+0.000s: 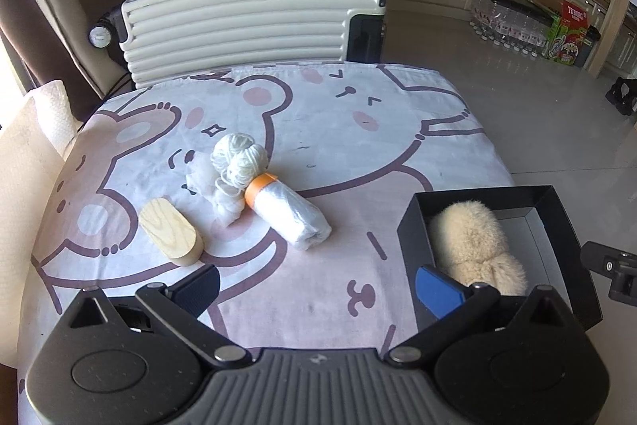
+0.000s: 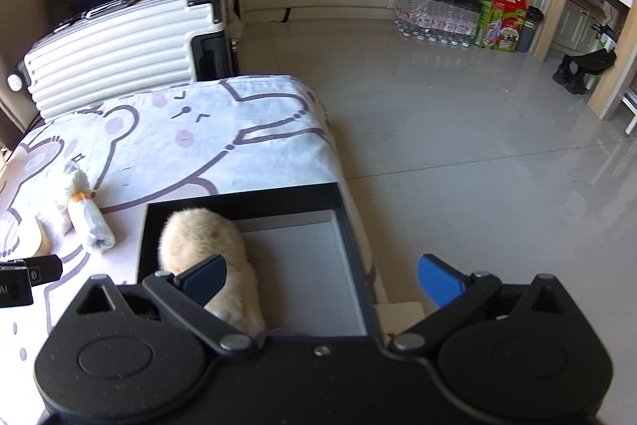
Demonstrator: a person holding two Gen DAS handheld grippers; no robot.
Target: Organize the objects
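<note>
Kitchen floor of pale tile, cream cabinets along the far wall; bench in front under a bear-print cloth (image 1: 326,130).

Left tongs (image 1: 318,289): released, jaws spread wide, nothing between them. They hover over the near edge of the cloth. Left finger dark, right finger blue; the blue one sits over the near left corner of the box (image 1: 557,226).

Right tongs (image 2: 320,279): also released, wide apart, empty. They hang above the box (image 2: 342,210); the left finger overlaps the fluffy toy (image 2: 199,234), and I cannot tell whether it touches. The right finger is past the box's right wall, over the bench edge.

Box: black, open-topped, pale inner floor, at the bench's right near corner. Fluffy cream toy (image 1: 469,234) lies inside along the left wall; the right part of the floor is bare.

Left of the box, well apart from it, lie the loose items on the cloth:
- plastic roll (image 1: 290,214) with an orange band, lying on its side, slanted (image 2: 93,222)
- yarn ball (image 1: 239,158), white, just behind the orange end, touching it
- crumpled clear wrap (image 1: 223,194) beside the yarn, touching the roll
- wood block (image 1: 171,232), oval, pale, nearest the left tongs, just beside the wrap

Beyond the bench: ribbed white suitcase (image 1: 239,22) standing against the far edge. Bottled water packs (image 2: 438,14) and a red-green carton (image 2: 503,18) on the floor by the cabinets.
</note>
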